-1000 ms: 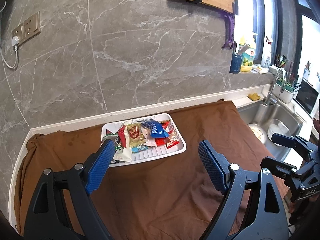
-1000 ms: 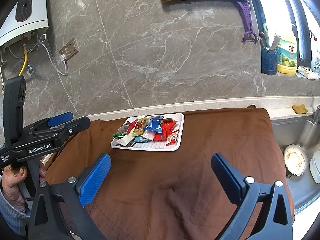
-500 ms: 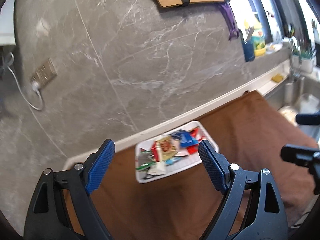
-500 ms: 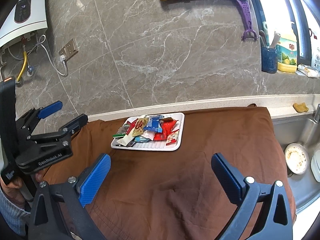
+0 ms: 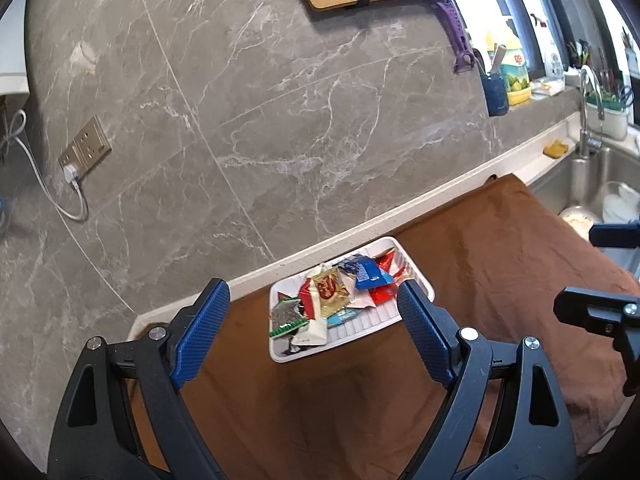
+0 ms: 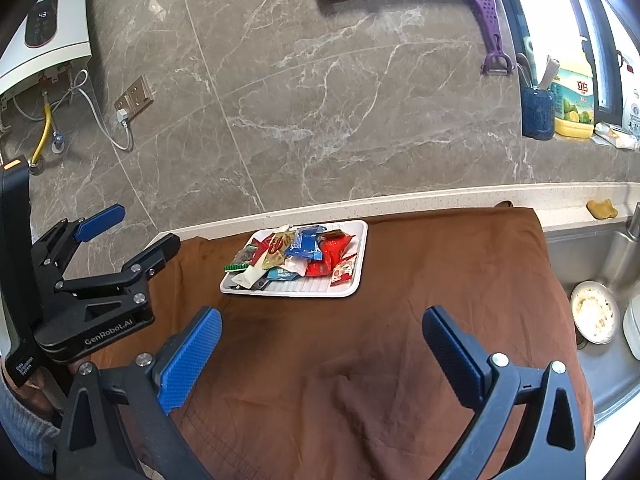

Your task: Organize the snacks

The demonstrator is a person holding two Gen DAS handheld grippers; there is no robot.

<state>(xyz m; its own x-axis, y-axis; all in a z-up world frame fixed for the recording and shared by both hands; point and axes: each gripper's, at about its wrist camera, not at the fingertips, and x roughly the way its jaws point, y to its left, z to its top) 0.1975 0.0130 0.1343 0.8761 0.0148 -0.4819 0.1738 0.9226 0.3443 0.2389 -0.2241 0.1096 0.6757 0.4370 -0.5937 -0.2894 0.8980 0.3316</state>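
Note:
A white ribbed tray (image 6: 352, 284) sits on the brown cloth (image 6: 360, 360) near the back wall, holding a heap of snack packets (image 6: 296, 252): blue, red, gold, green and white. In the left wrist view the tray (image 5: 380, 320) lies just beyond my fingertips, and the packets (image 5: 340, 296) fill its left and middle. My left gripper (image 5: 312, 316) is open and empty, held above the cloth in front of the tray. It also shows in the right wrist view (image 6: 128, 240), left of the tray. My right gripper (image 6: 320, 344) is open and empty, further back over the cloth.
A steel sink (image 6: 592, 264) with a dirty plate (image 6: 594, 312) lies right of the cloth. A tap (image 5: 590, 108), a blue utensil cup (image 6: 538, 112) and a soap bottle (image 6: 574, 100) stand on the ledge. A wall socket with a cable (image 5: 84, 148) is on the left.
My left gripper has tilted up and turned left, so the tray now sits between its fingertips rather than behind the left one. The right gripper has barely moved. Both stay open.

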